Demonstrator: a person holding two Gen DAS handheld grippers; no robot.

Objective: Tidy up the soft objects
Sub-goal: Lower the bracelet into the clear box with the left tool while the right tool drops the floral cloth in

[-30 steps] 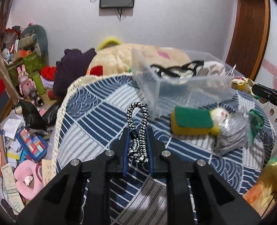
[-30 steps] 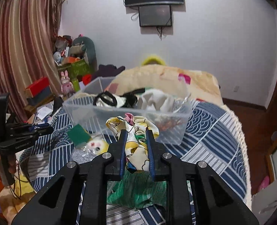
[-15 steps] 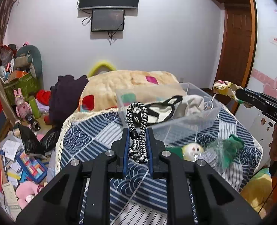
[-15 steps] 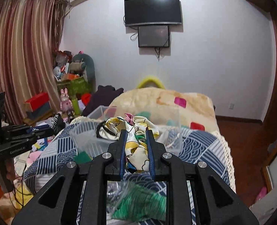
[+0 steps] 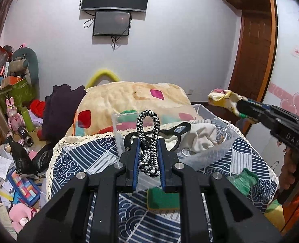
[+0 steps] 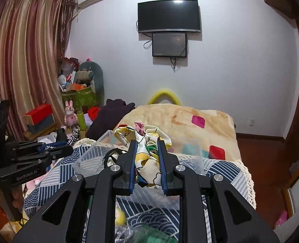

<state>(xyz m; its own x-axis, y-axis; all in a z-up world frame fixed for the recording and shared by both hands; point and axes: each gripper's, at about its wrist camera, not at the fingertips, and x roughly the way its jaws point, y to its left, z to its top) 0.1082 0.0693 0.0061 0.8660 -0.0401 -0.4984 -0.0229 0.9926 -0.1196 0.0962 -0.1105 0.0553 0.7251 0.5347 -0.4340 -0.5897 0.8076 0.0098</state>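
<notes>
Bedroom, quilted bed (image 5: pixel 72 162); clear bin (image 5: pixel 216 141) mid-bed, part filled; left gripper (image 5: pixel 148 158) fingers clamped on rope (image 5: pixel 148 133), right gripper (image 6: pixel 147 162) on scarf (image 6: pixel 143 141); both lifted since a second ago, now bin-bound.

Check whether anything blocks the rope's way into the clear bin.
Nothing visible does. The left gripper holds the rope just short of the open-topped bin, which already holds a white cloth.
</notes>
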